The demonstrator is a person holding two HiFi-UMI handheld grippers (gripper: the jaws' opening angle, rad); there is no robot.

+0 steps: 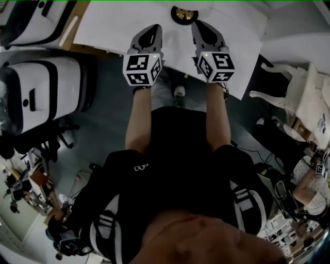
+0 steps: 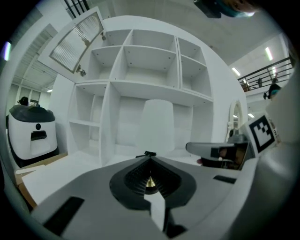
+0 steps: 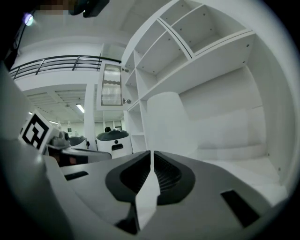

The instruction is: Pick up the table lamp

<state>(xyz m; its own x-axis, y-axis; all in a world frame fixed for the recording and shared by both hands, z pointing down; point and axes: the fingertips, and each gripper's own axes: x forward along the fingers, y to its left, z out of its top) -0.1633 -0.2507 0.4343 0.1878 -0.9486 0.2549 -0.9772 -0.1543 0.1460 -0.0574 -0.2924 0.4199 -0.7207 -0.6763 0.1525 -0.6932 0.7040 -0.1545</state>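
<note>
white desk [image 1: 118, 26] beneath left gripper [image 1: 153, 29] and right gripper [image 1: 200, 27], both jaws clenched empty, aimed at the table lamp [image 2: 157, 126].

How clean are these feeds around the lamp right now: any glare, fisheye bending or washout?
Head view: dim and strongly fisheyed; the lamp sits near the top edge on a bright white table. Left gripper view: sharp, but the lamp's white shade barely separates from the white shelving. Right gripper view: same low contrast, shelf lines bowed.
</note>
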